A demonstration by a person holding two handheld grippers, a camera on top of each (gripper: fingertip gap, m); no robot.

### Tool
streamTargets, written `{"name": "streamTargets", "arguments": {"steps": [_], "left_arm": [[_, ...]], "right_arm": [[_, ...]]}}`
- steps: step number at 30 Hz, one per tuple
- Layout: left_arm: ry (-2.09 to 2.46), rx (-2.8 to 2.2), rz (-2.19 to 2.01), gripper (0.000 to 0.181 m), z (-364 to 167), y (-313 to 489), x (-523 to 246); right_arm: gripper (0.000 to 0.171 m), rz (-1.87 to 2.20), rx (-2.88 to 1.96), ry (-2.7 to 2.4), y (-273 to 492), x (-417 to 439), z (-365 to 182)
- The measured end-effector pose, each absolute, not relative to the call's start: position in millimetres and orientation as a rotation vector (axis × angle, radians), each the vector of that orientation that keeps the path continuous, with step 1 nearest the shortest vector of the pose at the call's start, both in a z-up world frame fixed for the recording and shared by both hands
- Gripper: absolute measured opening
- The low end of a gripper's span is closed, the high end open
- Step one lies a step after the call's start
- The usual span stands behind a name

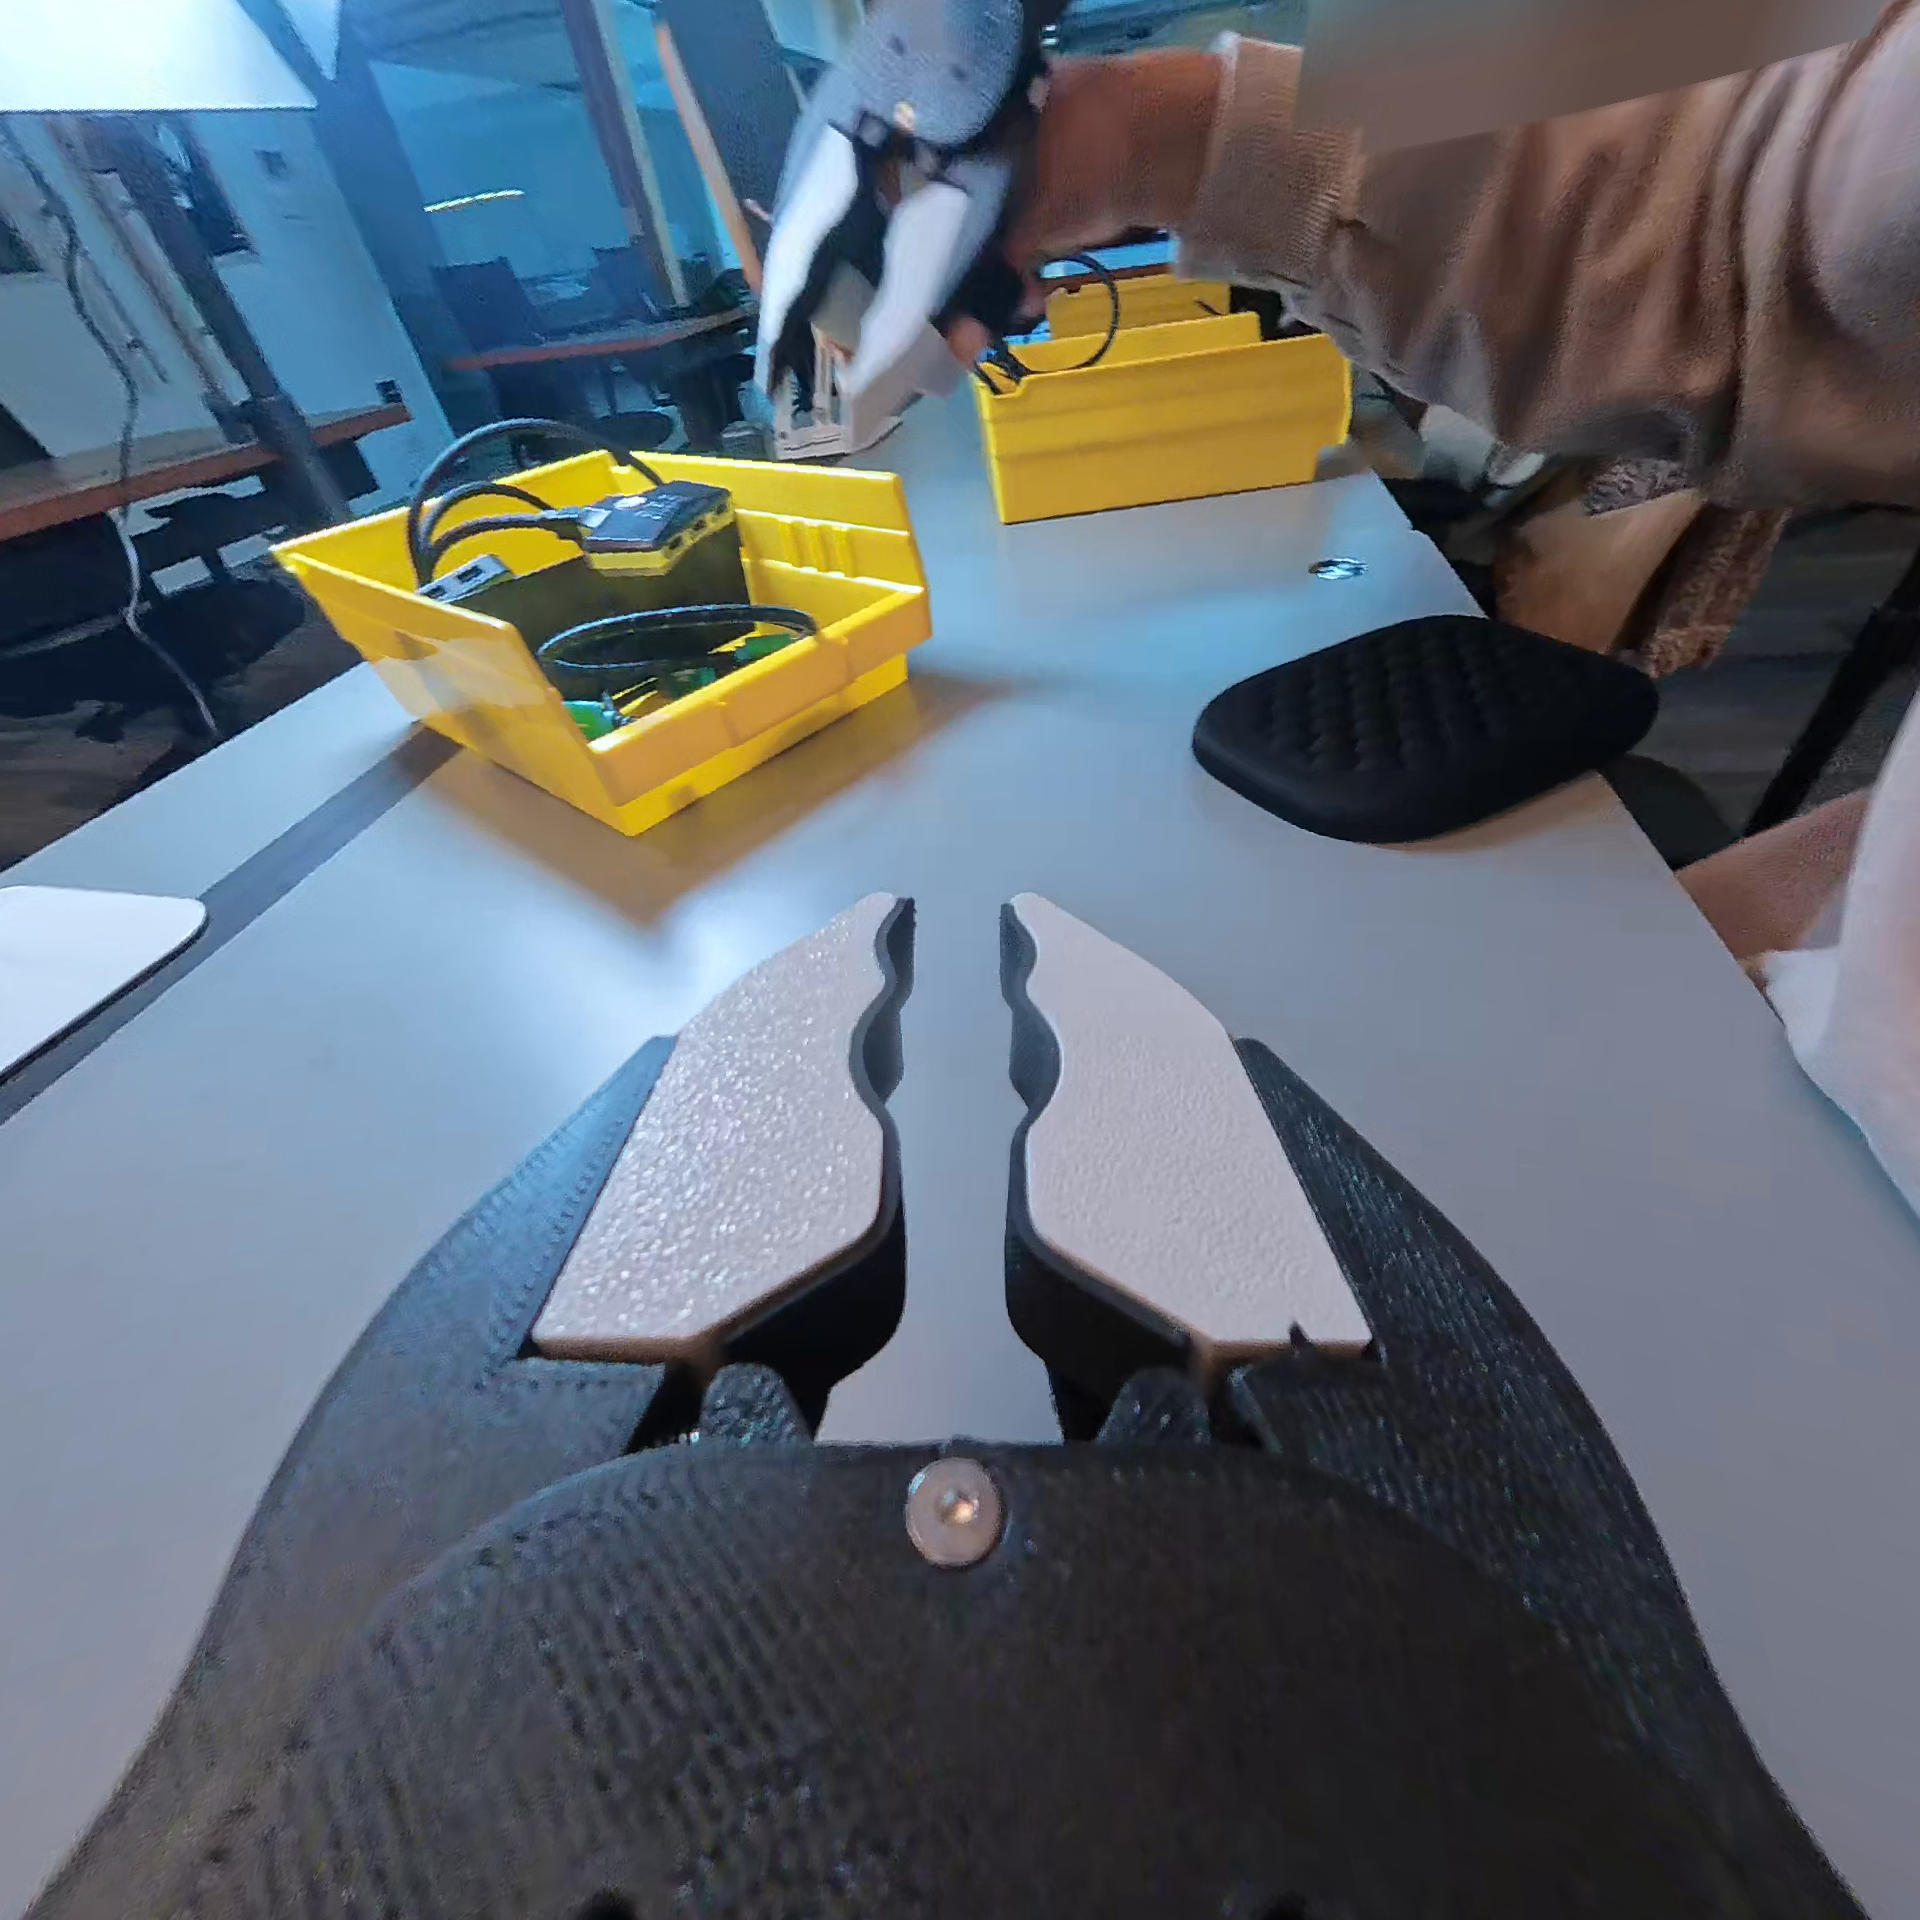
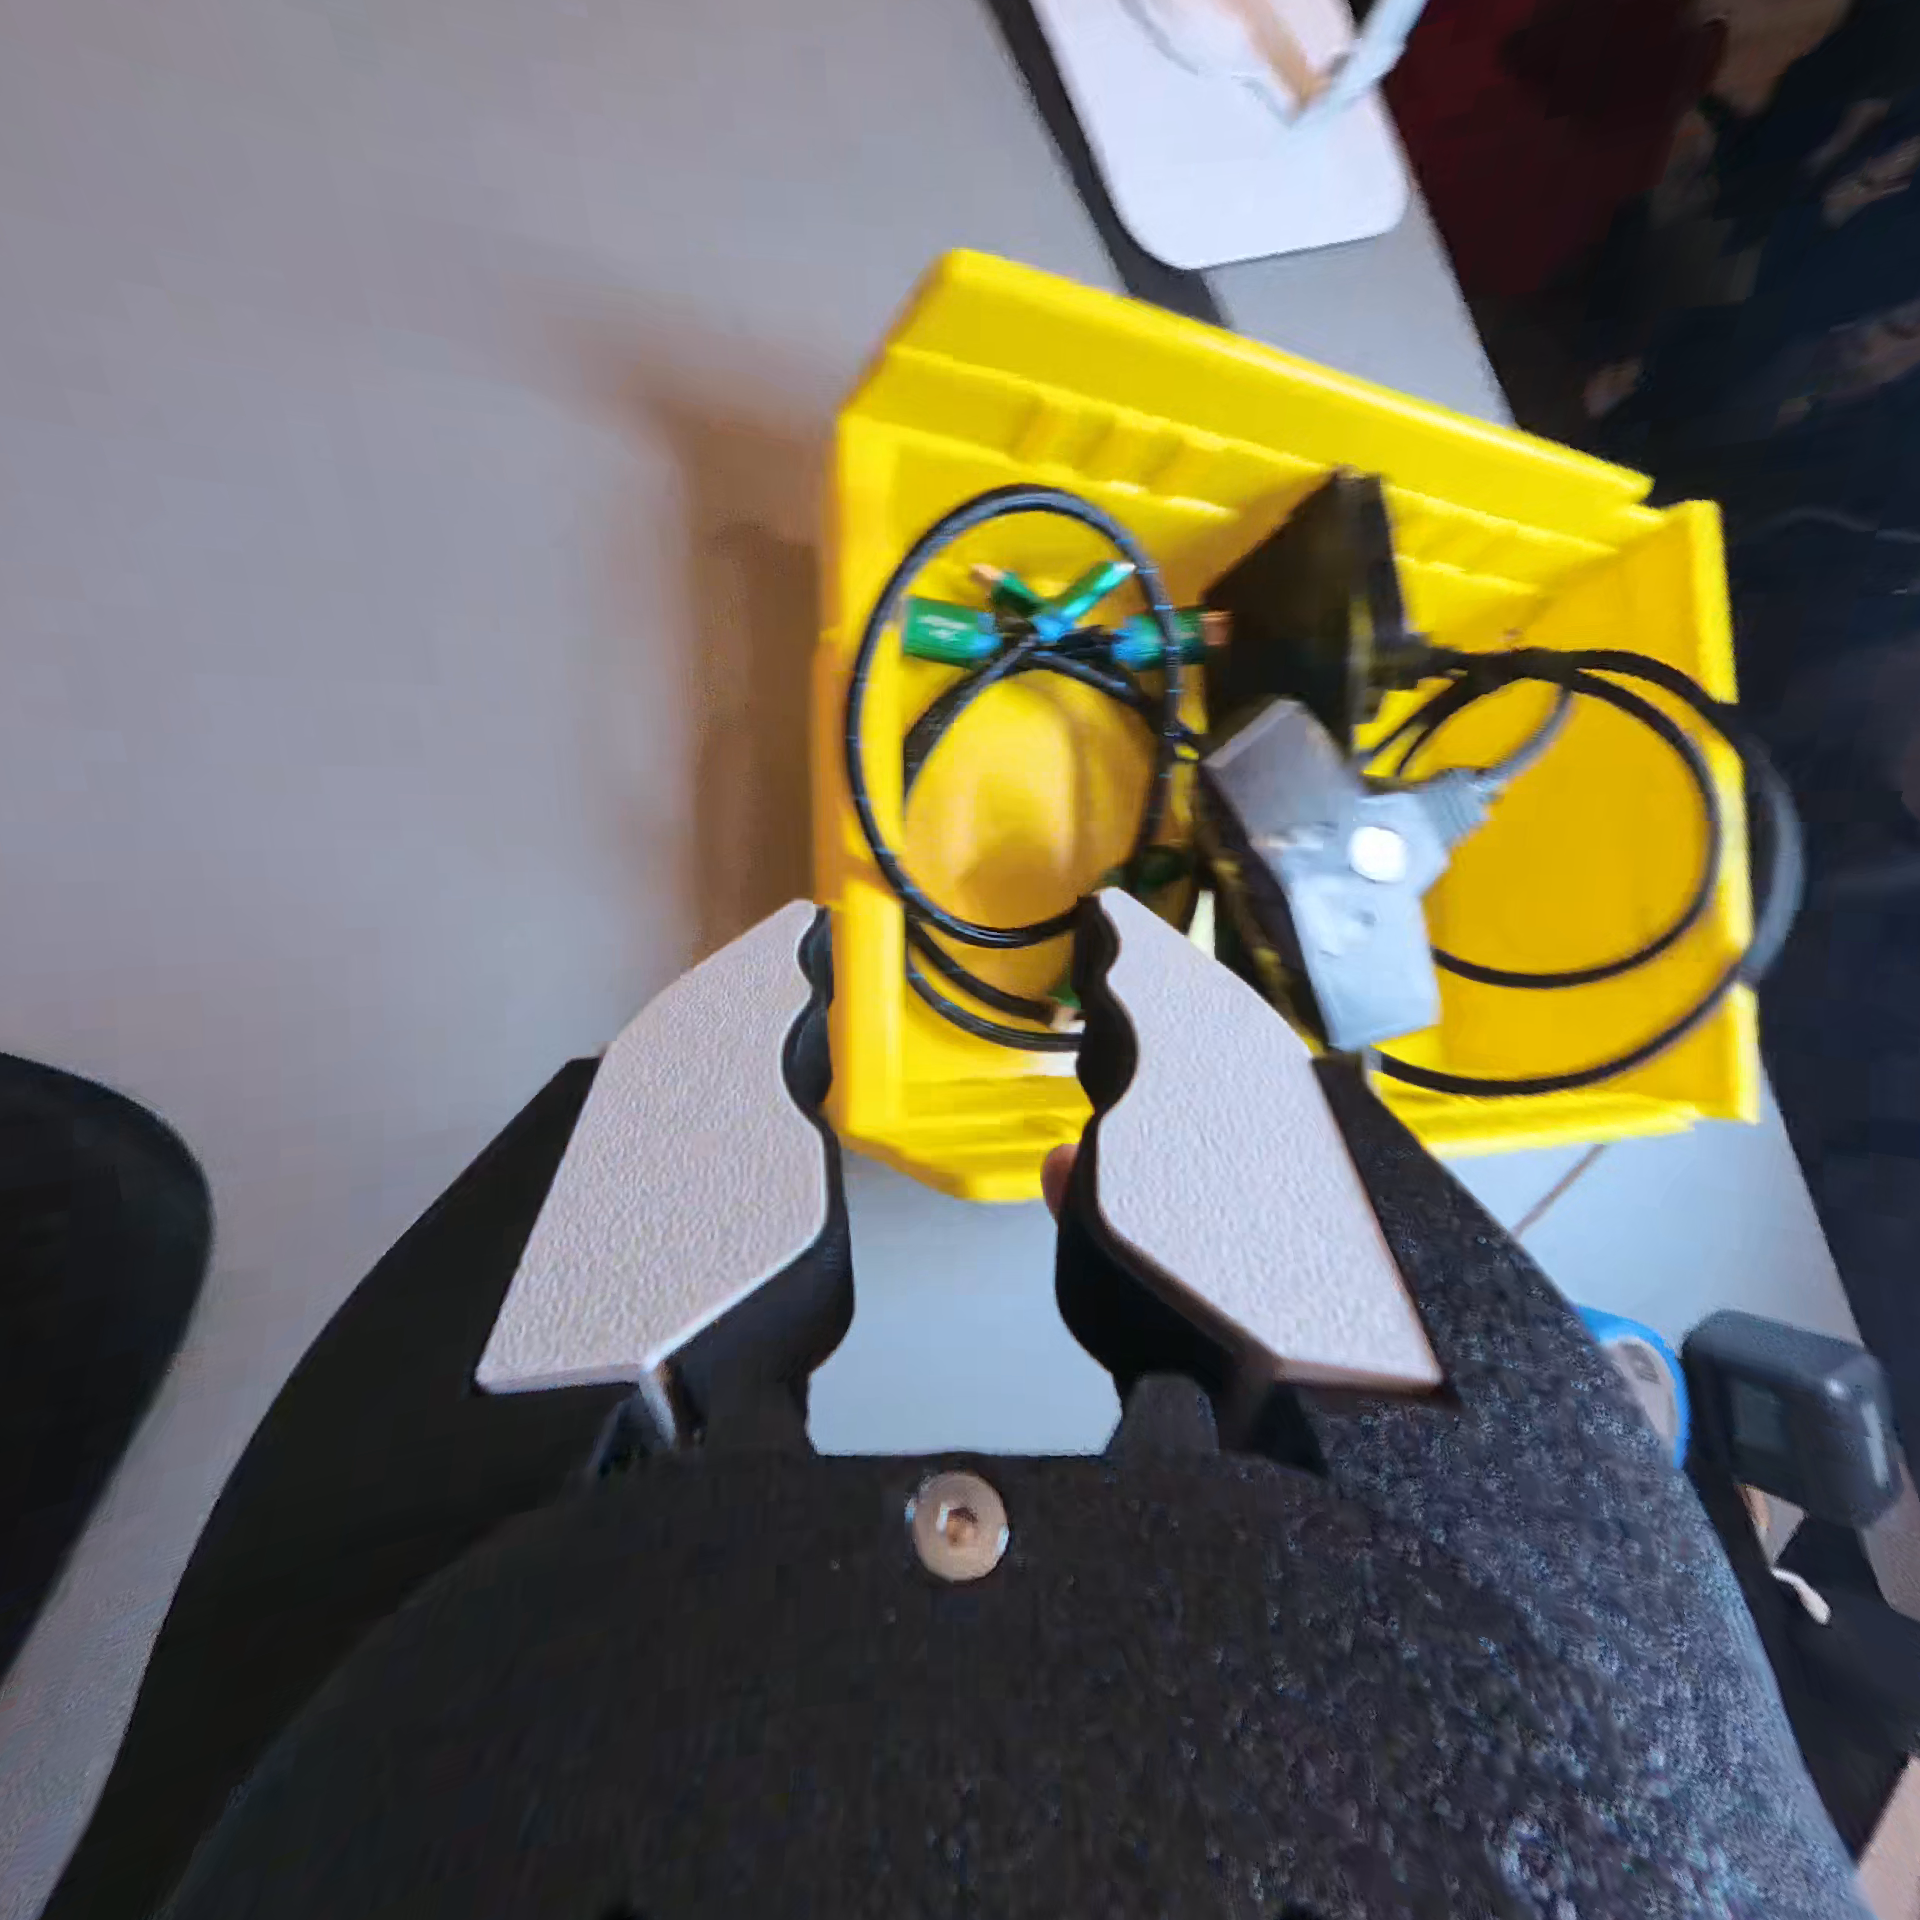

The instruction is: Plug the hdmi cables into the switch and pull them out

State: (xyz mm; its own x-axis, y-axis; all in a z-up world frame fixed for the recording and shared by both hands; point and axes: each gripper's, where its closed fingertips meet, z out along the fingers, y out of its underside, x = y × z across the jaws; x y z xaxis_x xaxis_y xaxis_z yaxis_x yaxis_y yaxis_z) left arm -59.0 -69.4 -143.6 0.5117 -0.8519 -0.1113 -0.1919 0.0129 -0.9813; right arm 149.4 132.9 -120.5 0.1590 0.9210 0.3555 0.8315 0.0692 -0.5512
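Two yellow bins on your grey table (image 1: 1039, 831). Near bin (image 1: 727, 727) — holds coiled black HDMI cables (image 2: 1039, 520) with green plugs (image 2: 940, 629) and two dark switch boxes (image 1: 655, 525). Far bin (image 1: 1153, 436) shows only in your left view, one black cable looped inside. Your left gripper (image 1: 956, 920) is parted, empty, low over the table; your right gripper (image 2: 956, 925) is parted above the near bin, gripping nothing.
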Motion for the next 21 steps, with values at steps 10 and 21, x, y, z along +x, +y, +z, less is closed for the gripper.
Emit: {"name": "streamTargets", "arguments": {"steps": [10,21], "left_arm": [[0.765,-1.718,-0.23,0.02,-147.9,-43.2,-127.3],[0.823,-2.278,0.492,0.063,-211.1,-52.5,-306.8]], "right_arm": [[0.033,-0.441,-1.909,-1.964,162.2,114.2,-237.8],[0.034,-0.44,-1.409,-2.091,56.8,76.0,-228.4]]}}
